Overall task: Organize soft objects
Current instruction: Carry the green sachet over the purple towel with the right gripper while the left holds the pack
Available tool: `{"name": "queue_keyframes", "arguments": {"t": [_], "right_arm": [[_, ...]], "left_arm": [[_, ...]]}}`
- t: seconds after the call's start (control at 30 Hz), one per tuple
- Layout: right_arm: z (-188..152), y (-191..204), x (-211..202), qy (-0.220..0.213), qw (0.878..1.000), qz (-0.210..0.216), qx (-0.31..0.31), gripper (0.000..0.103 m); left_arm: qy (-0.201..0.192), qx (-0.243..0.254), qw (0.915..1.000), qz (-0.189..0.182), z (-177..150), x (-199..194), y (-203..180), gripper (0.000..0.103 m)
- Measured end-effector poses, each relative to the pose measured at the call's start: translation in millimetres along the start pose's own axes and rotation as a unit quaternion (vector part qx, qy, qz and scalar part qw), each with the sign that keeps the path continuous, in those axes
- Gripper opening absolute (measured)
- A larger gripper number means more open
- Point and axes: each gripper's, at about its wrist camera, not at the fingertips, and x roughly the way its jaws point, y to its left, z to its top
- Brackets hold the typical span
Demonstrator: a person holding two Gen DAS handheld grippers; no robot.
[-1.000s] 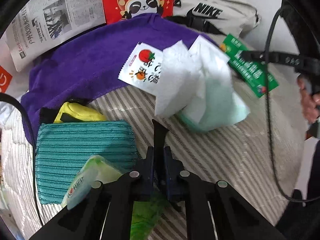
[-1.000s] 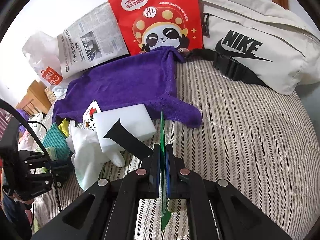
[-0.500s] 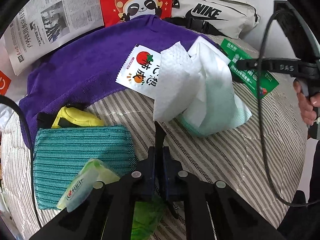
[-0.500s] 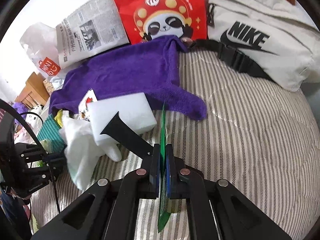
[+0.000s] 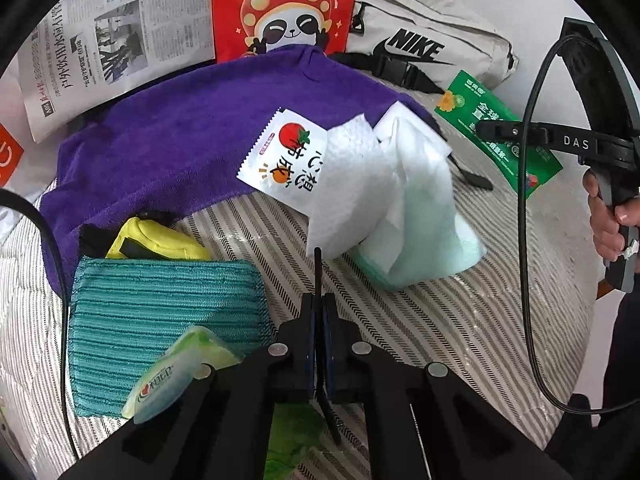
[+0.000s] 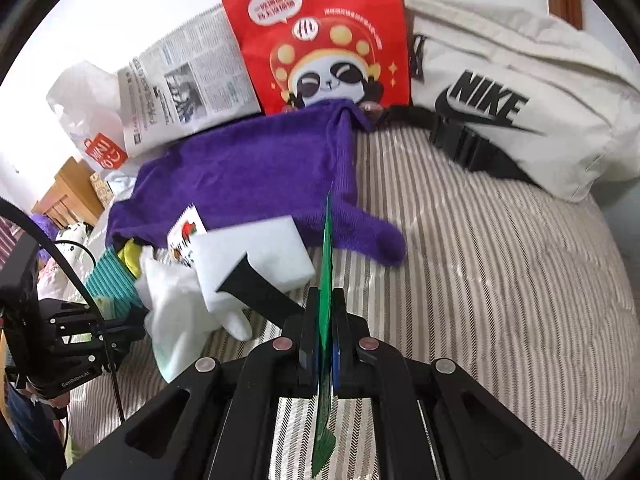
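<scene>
My right gripper (image 6: 325, 334) is shut on a flat green packet (image 6: 327, 264), held edge-on above the striped bed; the same packet shows in the left wrist view (image 5: 498, 133). My left gripper (image 5: 319, 322) is shut on a thin black strip (image 5: 318, 268) and hovers over the bed. Ahead of it lie a white tissue and pale green cloth pile (image 5: 392, 200), a white tomato sachet (image 5: 286, 156), a purple towel (image 5: 168, 140), a teal ribbed cloth (image 5: 160, 312), a yellow pouch (image 5: 156, 240) and a green tissue pack (image 5: 172, 372). A white sponge block (image 6: 260, 256) lies by the towel.
At the head of the bed stand a red panda bag (image 6: 320, 36), a newspaper (image 6: 188, 84), a white plastic bag (image 6: 84, 108) and a beige Nike waist bag (image 6: 516, 92). The striped bedcover (image 6: 500, 280) spreads to the right.
My right gripper has moved forward and a little left with the green packet. My left gripper has drawn slightly nearer to the tissue pile.
</scene>
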Motion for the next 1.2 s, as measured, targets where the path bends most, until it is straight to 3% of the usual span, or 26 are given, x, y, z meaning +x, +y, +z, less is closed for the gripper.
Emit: {"name": "queue_keyframes", "arguments": {"t": [0.73, 1.2], "right_arm": [[48.8, 31.1, -12.6, -0.038, 0.998, 0.022, -0.048, 0.004], [89.6, 48.9, 20.5, -0.034, 0.997, 0.034, -0.056, 0.004]], "left_arm": [[-0.055, -0.041, 0.9976, -0.012, 22.4, -50.4, 23.2, 0.004], [-0.075, -0.056, 0.9952, 0.03, 58.2, -51.4, 63.1, 0.004]]}}
